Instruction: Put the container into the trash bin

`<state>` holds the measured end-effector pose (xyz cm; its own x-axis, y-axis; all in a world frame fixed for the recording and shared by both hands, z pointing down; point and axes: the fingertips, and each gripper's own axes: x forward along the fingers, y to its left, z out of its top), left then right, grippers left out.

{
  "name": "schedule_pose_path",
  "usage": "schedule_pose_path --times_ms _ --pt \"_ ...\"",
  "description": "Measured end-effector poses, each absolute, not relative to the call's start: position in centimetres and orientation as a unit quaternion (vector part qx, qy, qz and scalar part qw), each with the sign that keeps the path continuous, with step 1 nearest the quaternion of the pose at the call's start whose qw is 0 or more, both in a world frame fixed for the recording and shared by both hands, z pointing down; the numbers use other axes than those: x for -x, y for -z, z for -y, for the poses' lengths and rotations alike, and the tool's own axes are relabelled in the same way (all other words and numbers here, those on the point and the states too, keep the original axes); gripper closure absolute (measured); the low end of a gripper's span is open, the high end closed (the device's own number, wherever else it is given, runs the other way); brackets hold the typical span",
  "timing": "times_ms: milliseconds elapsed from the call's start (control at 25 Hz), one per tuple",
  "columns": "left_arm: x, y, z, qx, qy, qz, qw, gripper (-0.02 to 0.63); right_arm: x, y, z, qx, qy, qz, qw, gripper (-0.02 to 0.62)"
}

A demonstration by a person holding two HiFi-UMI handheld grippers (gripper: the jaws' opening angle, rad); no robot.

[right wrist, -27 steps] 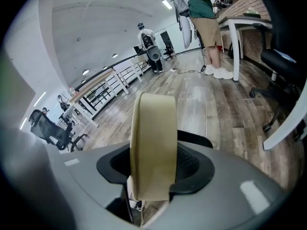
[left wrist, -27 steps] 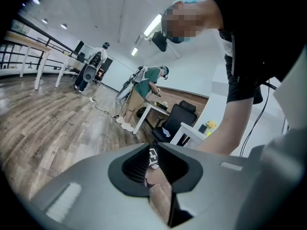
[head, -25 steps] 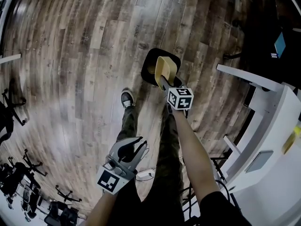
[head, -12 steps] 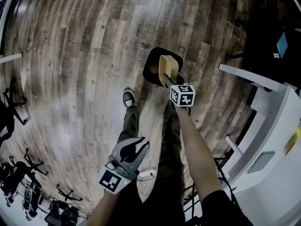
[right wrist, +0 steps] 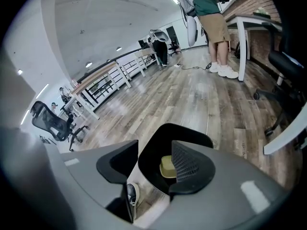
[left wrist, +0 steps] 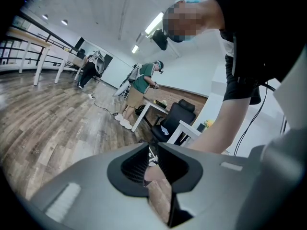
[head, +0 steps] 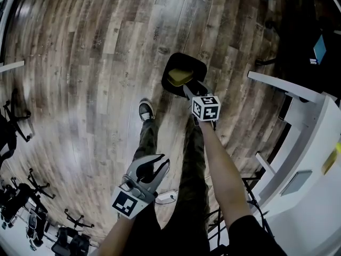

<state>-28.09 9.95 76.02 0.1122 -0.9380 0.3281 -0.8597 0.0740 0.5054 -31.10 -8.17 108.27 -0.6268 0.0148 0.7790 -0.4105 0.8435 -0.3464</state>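
A black trash bin (head: 198, 68) stands on the wood floor just ahead of the person's feet. A pale yellow container (head: 178, 76) lies inside it; the right gripper view also shows the container (right wrist: 167, 167) down in the bin (right wrist: 184, 134). My right gripper (head: 191, 88) hangs over the bin's near rim, pointing steeply down. Its jaws stand open around empty space (right wrist: 154, 152). My left gripper (head: 153, 165) is held low beside the left leg, away from the bin. Its jaws are shut with nothing in them (left wrist: 153, 169).
White desks (head: 298, 121) stand at the right, and a shoe (head: 144, 111) is left of the bin. Folded black chair bases (head: 21, 196) crowd the lower left. In the left gripper view a person (left wrist: 141, 87) stands by a desk with a black chair (left wrist: 175, 119).
The container was upright between my right gripper's jaws over the bin; now it lies inside the bin and those jaws are empty. My left gripper has stayed put.
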Motion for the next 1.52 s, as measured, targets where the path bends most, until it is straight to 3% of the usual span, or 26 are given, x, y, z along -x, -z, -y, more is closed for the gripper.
schedule_pose_path --times_ms 520,1520 --pt "26.9 -74.9 -9.5 -0.695 0.040 0.649 0.308 0.569 30.0 -105.4 6.6 -0.082 -0.216 0.873 0.430 0.374" --pt "31.5 -58.5 -0.9 -0.734 0.034 0.644 0.215 0.569 30.5 -81.8 5.3 -0.016 -0.152 0.908 0.391 0.397"
